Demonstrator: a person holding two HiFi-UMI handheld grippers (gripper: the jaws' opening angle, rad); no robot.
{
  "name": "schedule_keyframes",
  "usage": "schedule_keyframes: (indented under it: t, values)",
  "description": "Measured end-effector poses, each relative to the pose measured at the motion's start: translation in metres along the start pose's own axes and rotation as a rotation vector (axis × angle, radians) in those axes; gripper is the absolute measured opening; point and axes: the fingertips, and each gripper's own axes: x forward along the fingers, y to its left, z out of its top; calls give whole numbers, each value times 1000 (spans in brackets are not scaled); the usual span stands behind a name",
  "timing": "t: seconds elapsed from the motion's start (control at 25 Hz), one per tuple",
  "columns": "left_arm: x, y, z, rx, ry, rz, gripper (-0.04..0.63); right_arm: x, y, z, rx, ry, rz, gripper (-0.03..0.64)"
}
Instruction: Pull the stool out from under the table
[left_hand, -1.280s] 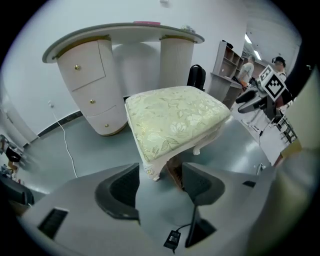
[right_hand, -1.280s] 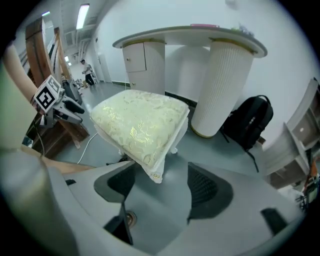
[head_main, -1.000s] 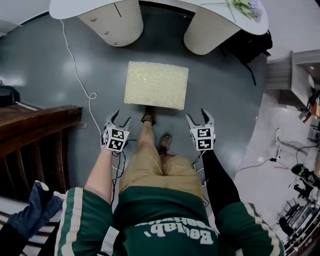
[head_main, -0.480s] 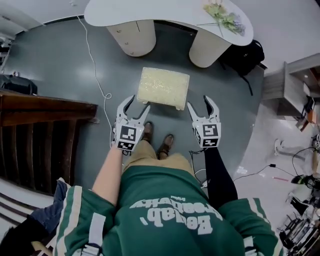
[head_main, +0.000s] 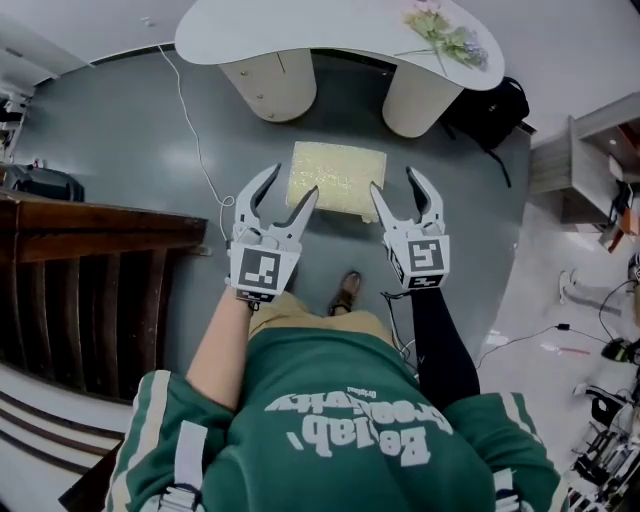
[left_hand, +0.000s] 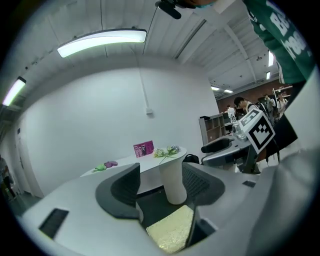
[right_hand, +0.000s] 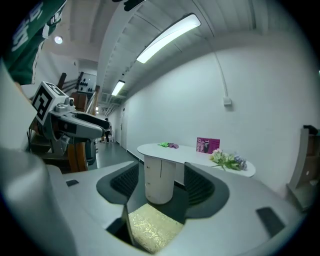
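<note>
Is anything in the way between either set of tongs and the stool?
Nothing visible. The left tongs and right tongs, both open and empty, point at the stool with only air between.

In the head view the stool (head_main: 335, 178) hides its own legs beneath its yellow top, and the picture's upper edge cuts off the far side of the table (head_main: 300, 30). The print on the pink card (right_hand: 207, 145) is too small to read.
</note>
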Motion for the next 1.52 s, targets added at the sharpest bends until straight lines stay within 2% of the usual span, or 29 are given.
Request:
schedule_keyframes:
  t: [0.44, 0.84, 0.88, 0.96, 1.0, 1.04, 1.08, 1.16, 1.52]
  values:
    - [15, 78, 28, -22, -140, -91, 278, 26, 38, 57, -38, -30, -151, 289]
    - [5, 99, 51, -7, -194, -196, 276, 16, 62, 100, -59, -99, -282, 247]
    - [4, 102, 52, -4, -197, -195, 262, 15, 63, 103, -62, -107, -293, 238]
    - [4, 107, 56, -3, -213, -181, 186, 12, 64, 109, -75, -116, -310, 172]
    - [4, 109, 58, -4, -223, -172, 140, 11, 64, 111, -84, -118, -318, 120]
    - [3, 111, 61, -1, -238, -164, 76, 10, 65, 113, -92, -119, -322, 10]
    - [2, 111, 64, 10, -256, -160, 17, 10, 66, 114, -96, -120, -323, 6]
    - [1, 110, 68, 34, -284, -162, 15, 10, 69, 114, -89, -116, -317, 6]
    - [3, 110, 64, 28, -296, -182, 14, 19, 78, 107, -95, -90, -311, 6]
